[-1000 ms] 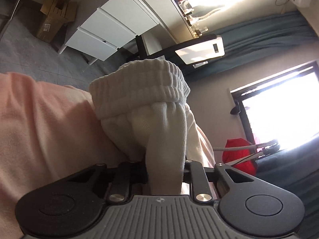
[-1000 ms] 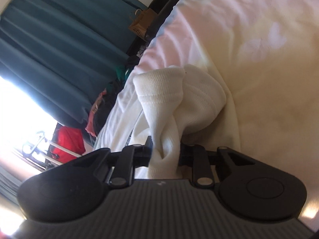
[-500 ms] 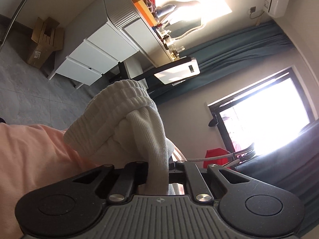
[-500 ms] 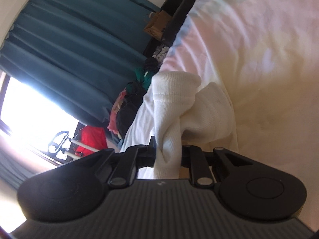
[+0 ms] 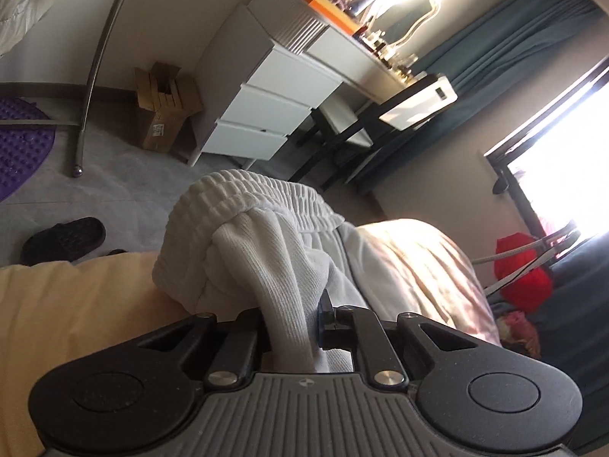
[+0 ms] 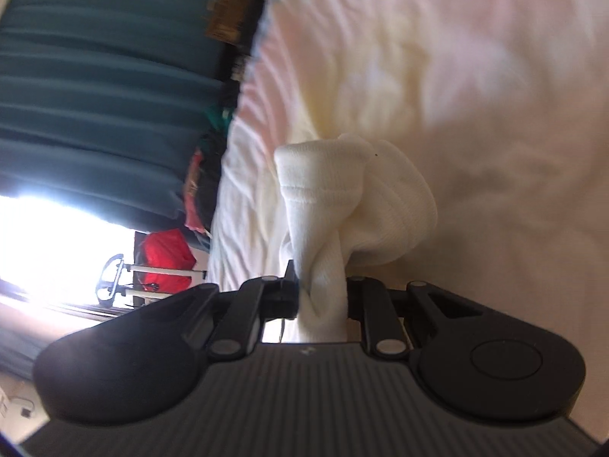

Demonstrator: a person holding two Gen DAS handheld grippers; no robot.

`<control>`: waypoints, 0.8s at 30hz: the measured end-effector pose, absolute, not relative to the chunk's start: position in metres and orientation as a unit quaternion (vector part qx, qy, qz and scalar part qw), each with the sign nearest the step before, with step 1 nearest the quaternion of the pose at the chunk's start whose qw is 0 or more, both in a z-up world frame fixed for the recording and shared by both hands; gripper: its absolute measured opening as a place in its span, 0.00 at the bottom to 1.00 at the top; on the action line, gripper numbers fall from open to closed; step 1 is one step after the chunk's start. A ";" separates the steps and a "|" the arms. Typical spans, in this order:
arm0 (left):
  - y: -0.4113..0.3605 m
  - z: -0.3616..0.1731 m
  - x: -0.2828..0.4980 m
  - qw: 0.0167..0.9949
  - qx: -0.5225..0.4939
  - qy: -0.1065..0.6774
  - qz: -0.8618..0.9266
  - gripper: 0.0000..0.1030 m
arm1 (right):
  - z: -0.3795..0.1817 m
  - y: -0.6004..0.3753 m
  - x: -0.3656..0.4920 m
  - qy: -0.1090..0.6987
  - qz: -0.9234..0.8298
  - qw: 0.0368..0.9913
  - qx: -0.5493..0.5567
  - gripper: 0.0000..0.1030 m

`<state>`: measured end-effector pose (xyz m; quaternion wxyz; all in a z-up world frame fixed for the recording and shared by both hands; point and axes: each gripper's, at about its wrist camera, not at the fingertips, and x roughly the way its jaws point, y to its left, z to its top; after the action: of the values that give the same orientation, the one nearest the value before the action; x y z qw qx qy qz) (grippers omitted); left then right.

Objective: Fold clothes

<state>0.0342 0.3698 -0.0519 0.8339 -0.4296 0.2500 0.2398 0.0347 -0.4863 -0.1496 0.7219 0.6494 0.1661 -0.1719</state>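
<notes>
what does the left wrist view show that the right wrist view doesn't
Only the left wrist view: a white dresser, a cardboard box, a black slipper, a purple mat, and the garment's elastic waistband, gripped by the left tongs.

Only the right wrist view: a plain stitched hem of white cloth, pinched by the right tongs, over a wide stretch of pale bedding.

Both: white ribbed fabric clamped in shut tongs, the bed, teal curtains, a bright window and a red bag.

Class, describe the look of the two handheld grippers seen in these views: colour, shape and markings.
The left gripper and right gripper look alike: a grey ribbed body, black rounded side lobes with circular discs, black linkage arms with silver rivets, and a small round mark at the body's centre.
</notes>
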 end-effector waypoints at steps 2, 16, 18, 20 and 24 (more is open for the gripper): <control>0.371 -0.053 0.029 0.837 -0.417 0.263 0.237 0.14 | -0.158 -0.492 0.037 0.182 -0.151 0.722 0.650 0.18; 0.294 -0.009 0.006 0.912 -0.261 0.240 0.205 0.78 | -0.163 -0.483 0.065 0.199 -0.128 0.746 0.623 0.73; 0.287 -0.004 0.006 0.917 -0.253 0.232 0.201 0.78 | -0.158 -0.482 0.068 0.193 -0.143 0.762 0.601 0.73; 0.281 -0.003 0.011 0.921 -0.240 0.234 0.198 0.82 | -0.153 -0.483 0.071 0.186 -0.160 0.777 0.580 0.67; 0.265 -0.002 0.023 0.928 -0.189 0.247 0.207 0.85 | -0.142 -0.481 0.074 0.163 -0.168 0.798 0.555 0.29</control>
<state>0.0230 0.2645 -0.0020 0.9277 -0.1886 0.2472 0.2069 0.0736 -0.4811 -0.1417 0.7983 0.5549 0.1626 -0.1684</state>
